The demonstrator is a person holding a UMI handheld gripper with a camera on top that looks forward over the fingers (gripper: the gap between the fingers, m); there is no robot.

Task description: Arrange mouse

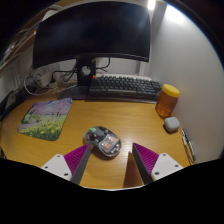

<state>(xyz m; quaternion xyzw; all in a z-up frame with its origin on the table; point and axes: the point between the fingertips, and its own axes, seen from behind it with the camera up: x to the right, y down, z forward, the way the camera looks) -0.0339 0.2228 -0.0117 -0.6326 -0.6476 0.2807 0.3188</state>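
A grey and black mouse [102, 141] lies on the wooden desk [130, 125], just ahead of my fingers and nearer the left one. My gripper [111, 162] is open, with its pink pads [75, 157] wide apart and nothing between them. A flowered mouse mat [46, 117] lies on the desk to the left, beyond the left finger, apart from the mouse.
A black keyboard [122, 87] and a monitor [92, 33] stand at the back of the desk. An orange jar [168, 100] and a small grey object [172, 124] are at the right. A pen [188, 148] lies near the right edge.
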